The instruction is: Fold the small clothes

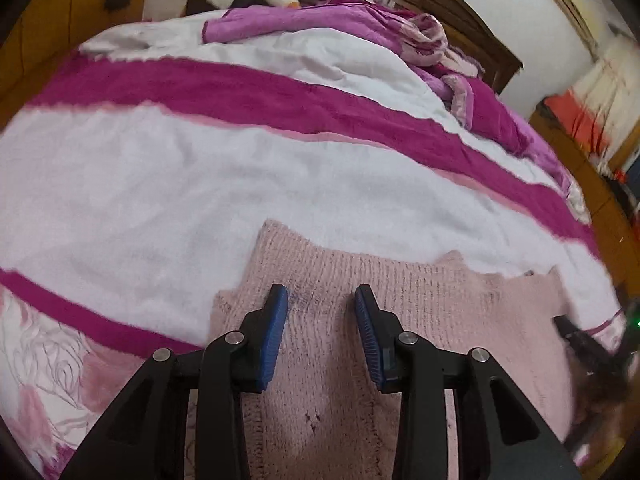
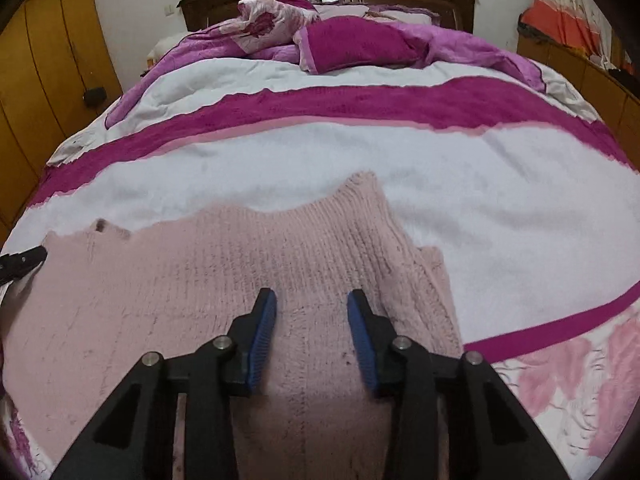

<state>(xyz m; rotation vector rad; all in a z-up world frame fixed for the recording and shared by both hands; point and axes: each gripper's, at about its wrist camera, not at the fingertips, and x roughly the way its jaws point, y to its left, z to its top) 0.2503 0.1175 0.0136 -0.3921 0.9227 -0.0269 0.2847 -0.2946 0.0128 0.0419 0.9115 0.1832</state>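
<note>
Both grippers, left (image 1: 321, 300) and right (image 2: 312, 304), are held with jaws open above a flat pink knitted garment (image 2: 224, 272), apparently ready for folding on the striped bed (image 2: 280, 160).

Your left claw (image 1: 321, 300) is spread wide, blue pads (image 1: 276, 336) apart with nothing between them, pointing forward and tilted downward. Your right claw (image 2: 311, 304) is spread equally wide, gripping nothing. From the right wrist, the left claw's black tip shows at far left.
</note>
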